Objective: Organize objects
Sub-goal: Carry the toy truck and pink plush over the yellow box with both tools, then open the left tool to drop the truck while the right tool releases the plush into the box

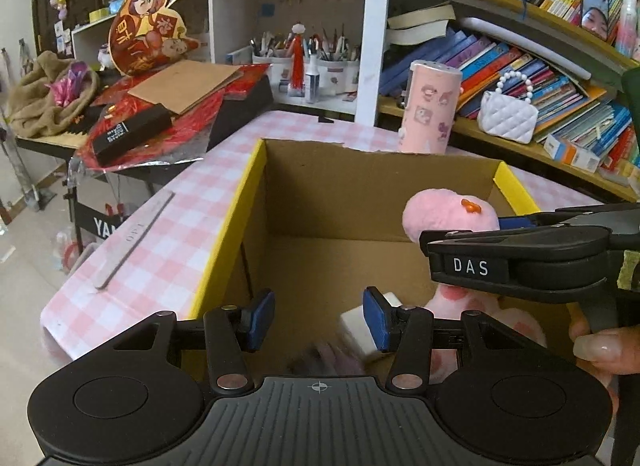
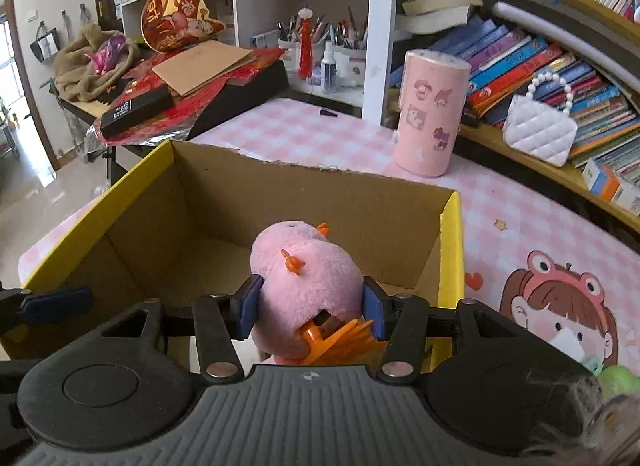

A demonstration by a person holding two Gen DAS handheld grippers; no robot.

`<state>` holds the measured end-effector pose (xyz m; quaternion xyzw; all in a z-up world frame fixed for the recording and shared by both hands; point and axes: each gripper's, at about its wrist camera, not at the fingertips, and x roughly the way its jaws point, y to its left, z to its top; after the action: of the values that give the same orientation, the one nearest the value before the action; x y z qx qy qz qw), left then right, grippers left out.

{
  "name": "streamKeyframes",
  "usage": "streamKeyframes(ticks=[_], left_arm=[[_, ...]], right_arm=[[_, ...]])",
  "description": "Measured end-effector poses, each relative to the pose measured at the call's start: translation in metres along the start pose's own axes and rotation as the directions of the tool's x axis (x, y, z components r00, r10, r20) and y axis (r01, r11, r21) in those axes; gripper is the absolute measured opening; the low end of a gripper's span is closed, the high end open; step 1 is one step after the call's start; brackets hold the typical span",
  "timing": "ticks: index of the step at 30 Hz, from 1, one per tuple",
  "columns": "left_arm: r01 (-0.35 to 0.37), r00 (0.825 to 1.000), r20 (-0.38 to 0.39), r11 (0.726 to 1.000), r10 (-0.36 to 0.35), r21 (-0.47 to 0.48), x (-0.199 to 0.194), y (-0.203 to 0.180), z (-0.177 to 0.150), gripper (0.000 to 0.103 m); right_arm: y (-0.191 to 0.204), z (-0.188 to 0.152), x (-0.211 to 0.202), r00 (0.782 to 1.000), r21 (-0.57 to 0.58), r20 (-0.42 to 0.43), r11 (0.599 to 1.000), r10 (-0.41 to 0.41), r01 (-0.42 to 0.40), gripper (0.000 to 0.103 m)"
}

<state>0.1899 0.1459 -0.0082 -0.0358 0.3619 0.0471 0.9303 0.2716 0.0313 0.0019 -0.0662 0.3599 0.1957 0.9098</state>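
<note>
**Toy goes in the box**

The right gripper (image 2: 310, 312) squeezes the pink toy (image 2: 304, 278) over the open box (image 2: 316, 181), so it can drop inside. The left gripper (image 1: 318, 318) hangs over the box too, jaws apart, holding nothing.

Premises: a lived-in home room, study or child's corner; a table under a pink checked tablecloth (image 1: 168, 225) printed with a cartoon girl (image 2: 560, 314) stands against crowded bookshelves (image 2: 560, 65); white cubby shelving holds cups of pens and brushes (image 1: 304, 49); a quilted white handbag (image 2: 538, 131) lies at the shelf's front edge; red festive decorations (image 1: 148, 21) and a brown blanket (image 1: 44, 101) cover a keyboard stand beyond the table's far left corner.
</note>
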Motion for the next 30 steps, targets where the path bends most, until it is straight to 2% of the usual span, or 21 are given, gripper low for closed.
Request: streamKeyframes(ticks=[6, 9, 10, 13, 20, 30], left_arm=[[-0.003, 1.0, 0.0, 1.0, 0.003, -0.001, 0.002, 0.0, 0.002, 0.05], [0.004, 1.0, 0.017, 1.0, -0.004, -0.015, -0.002, 0.001, 0.003, 0.063], [0.006, 0.999, 0.033, 1.0, -0.005, -0.017, -0.005, 0.001, 0.003, 0.065], [0.013, 0.996, 0.084, 1.0, -0.012, -0.017, -0.019, 0.001, 0.006, 0.073], [0.023, 0.984, 0.179, 0.999, -0.017, -0.028, -0.058, 0.009, 0.007, 0.082], [0.035, 0.982, 0.189, 0.997, -0.021, -0.067, -0.097, 0.033, -0.024, 0.087]], right_arm=[[0.0, -0.001, 0.0, 1.0, -0.007, 0.002, 1.0, -0.001, 0.001, 0.056], [-0.005, -0.001, -0.006, 0.999, 0.028, 0.034, 1.0, 0.003, -0.004, 0.064], [-0.005, -0.001, -0.009, 0.999, 0.037, 0.051, 0.999, 0.003, -0.005, 0.065], [-0.007, 0.0, -0.025, 0.995, 0.067, 0.103, 0.998, 0.001, -0.008, 0.066], [-0.005, -0.005, -0.071, 0.981, 0.128, 0.193, 0.992, -0.034, 0.009, 0.066], [0.023, -0.048, -0.126, 0.972, 0.129, 0.22, 0.99, -0.088, 0.06, 0.066]])
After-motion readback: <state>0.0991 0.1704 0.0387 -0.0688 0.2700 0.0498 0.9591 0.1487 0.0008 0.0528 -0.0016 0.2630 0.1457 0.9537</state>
